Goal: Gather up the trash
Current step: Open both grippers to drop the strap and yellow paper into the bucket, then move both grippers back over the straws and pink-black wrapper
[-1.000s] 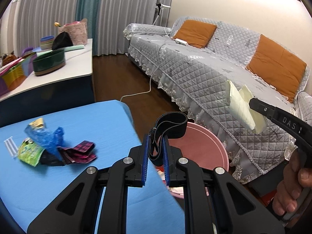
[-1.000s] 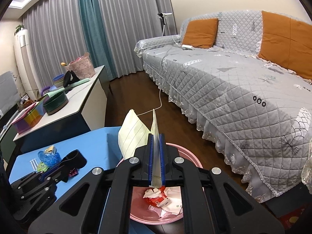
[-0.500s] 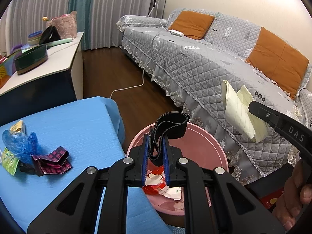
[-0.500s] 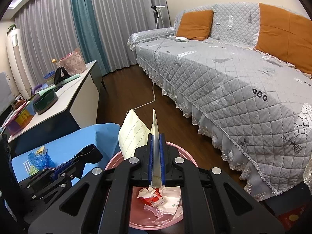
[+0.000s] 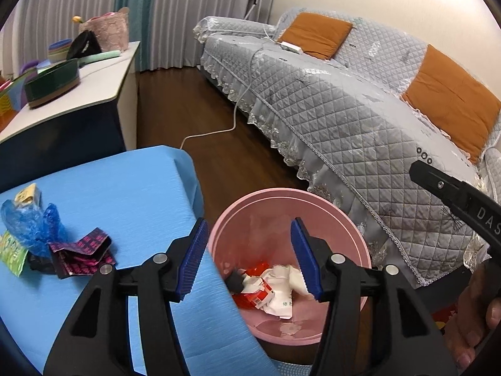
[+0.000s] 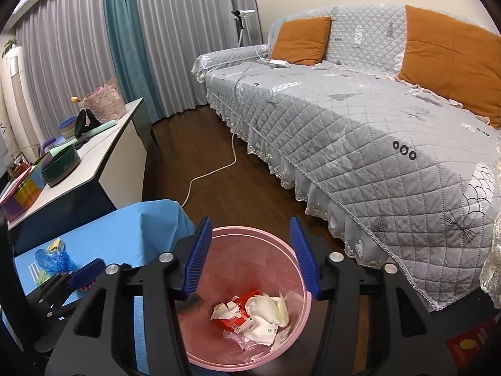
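A living room with grey curtains, a quilted grey sofa (image 6: 360, 131) with orange cushions, and dark wood floor surrounds a low worktop (image 5: 125, 194) covered in smooth blue cloth. Beside its edge stands a round pink plastic bin (image 5: 344, 228), already holding crumpled white paper and a red carton.

The left tool (image 5: 250, 257) and right tool (image 6: 250, 253) both hang over the bin, their ribbed blue jaws opening with nothing between them.

The trash left to collect lies on the worktop's far side: a crinkled blue plastic bag (image 5: 31, 225), a magenta-patterned foil wrapper (image 5: 81, 250), a green packet (image 5: 12, 253) and a small yellow-labelled packet (image 5: 28, 192). All look feather-light, thin and limp; the film is probably slippery and will crush rather than break. A pinch on a raised fold or bunched ridge should hold better than a flat edge.
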Tool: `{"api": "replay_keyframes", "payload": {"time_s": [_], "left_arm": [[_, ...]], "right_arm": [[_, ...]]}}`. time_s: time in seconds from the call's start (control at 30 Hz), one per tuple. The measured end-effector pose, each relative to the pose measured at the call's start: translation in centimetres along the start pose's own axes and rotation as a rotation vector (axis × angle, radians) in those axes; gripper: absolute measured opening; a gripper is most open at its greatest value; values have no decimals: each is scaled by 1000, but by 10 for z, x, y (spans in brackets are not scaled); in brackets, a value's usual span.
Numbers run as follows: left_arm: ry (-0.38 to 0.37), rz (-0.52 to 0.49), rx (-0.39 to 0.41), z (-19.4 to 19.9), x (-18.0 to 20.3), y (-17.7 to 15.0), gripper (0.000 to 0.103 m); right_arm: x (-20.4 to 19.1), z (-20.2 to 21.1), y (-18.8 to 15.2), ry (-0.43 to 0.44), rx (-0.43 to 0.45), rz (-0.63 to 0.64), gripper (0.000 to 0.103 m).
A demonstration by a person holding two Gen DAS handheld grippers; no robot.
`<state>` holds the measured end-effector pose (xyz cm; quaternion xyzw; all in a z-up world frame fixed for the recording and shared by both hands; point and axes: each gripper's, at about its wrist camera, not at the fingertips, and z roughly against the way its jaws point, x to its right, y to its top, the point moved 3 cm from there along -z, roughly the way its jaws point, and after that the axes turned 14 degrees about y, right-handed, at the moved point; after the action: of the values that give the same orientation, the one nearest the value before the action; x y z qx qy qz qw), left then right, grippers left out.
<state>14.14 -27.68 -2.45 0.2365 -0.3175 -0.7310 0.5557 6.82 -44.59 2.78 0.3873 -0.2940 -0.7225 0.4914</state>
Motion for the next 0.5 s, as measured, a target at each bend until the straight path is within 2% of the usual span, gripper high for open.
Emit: {"api": "replay_keyframes", "payload": {"time_s": [0.13,0.27,0.5], "left_arm": [[21,18,18,9,-10,-1,54],[37,52,56,25,-27,0,55],[74,75,130,61,-58,0,65]], "right_arm": [[-4,5,2,-3,27,-4,58],[-15,16,5,-22,99,13,60],[-40,29,6,48,163,34,60]]}}
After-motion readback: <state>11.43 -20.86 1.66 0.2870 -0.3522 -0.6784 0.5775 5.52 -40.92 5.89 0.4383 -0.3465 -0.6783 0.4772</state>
